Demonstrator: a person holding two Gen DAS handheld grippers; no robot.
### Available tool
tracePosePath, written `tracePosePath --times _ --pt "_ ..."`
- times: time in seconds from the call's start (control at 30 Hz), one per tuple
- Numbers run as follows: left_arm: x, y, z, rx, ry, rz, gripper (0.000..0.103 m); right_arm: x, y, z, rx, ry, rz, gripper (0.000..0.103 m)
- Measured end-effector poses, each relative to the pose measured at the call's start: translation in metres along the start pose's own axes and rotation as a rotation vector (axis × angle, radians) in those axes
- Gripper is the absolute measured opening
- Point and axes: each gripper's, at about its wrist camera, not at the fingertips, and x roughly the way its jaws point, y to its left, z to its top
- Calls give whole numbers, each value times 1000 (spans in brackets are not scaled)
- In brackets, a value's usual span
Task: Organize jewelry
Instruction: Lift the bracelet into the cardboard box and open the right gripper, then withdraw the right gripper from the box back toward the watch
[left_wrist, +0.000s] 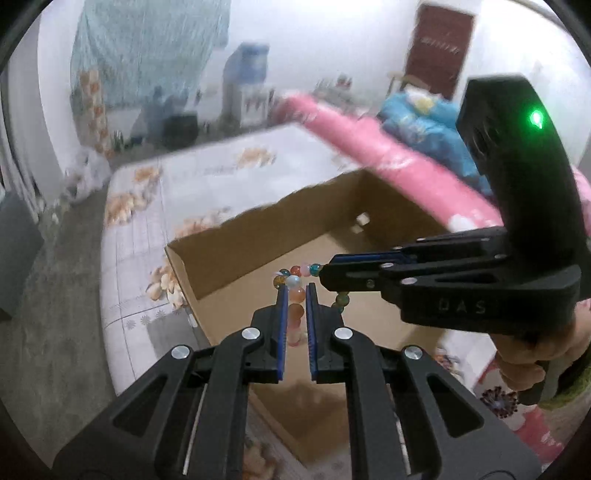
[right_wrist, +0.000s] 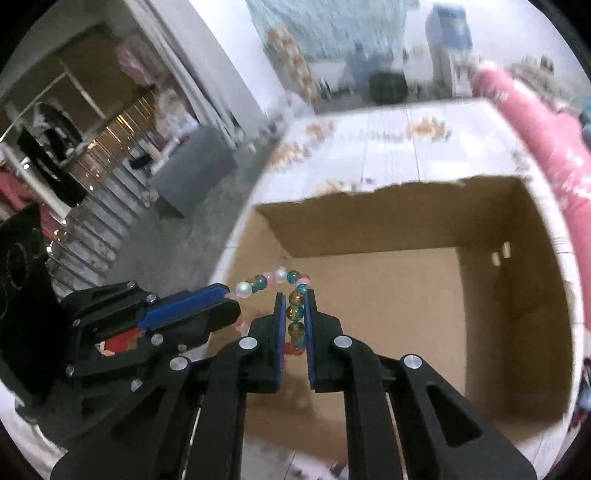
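Blue-padded fingers on our left gripper (left_wrist: 296, 291) stand nearly closed, pinching a run of orange and pale beads of the beaded bracelet (left_wrist: 295, 282). Our right gripper (right_wrist: 295, 297) is just as narrow, clamped on amber and teal beads of the same strand. The bracelet arcs between both tips, hanging above the open cardboard box (right_wrist: 480, 295) on the floral bedspread (left_wrist: 221, 173).

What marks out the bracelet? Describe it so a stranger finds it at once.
Start at the open cardboard box on the floral-covered table. Above its near left corner, the left gripper and right gripper pinch one loop between them. That beaded bracelet is the only string of pearly, teal, pink and amber beads.
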Motion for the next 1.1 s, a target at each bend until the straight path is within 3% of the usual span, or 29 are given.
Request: tracePosePath --times 0.07,0.2,0.3,0.43,0.67,0.83,0.9,0.97,1.1 --pt "26 16 8 -35 73 7 8 29 -14 19 51 87 21 10" --pt "62 31 19 -39 163 89 9 74 -27 41 116 201 57 10" --pt "75 36 23 -40 206 141 9 98 -31 42 144 247 59 10" --pt "73 39 22 -56 200 158 9 107 -32 42 167 252 68 11" --pt "39 37 14 -91 116 130 12 57 -24 35 150 109 66 11" --pt "-18 32 -6 -108 -17 77 36 -23 -8 2 119 -92 42 14" --pt "-45 28 -22 -103 -67 71 52 -52 -1 -17 95 -166 15 33" --pt "-61 26 -38 -110 -89 59 59 -85 12 -44 51 -252 -29 43" --pt "-79 23 -84 -160 -70 37 67 -114 25 -96 10 -303 -78 60"
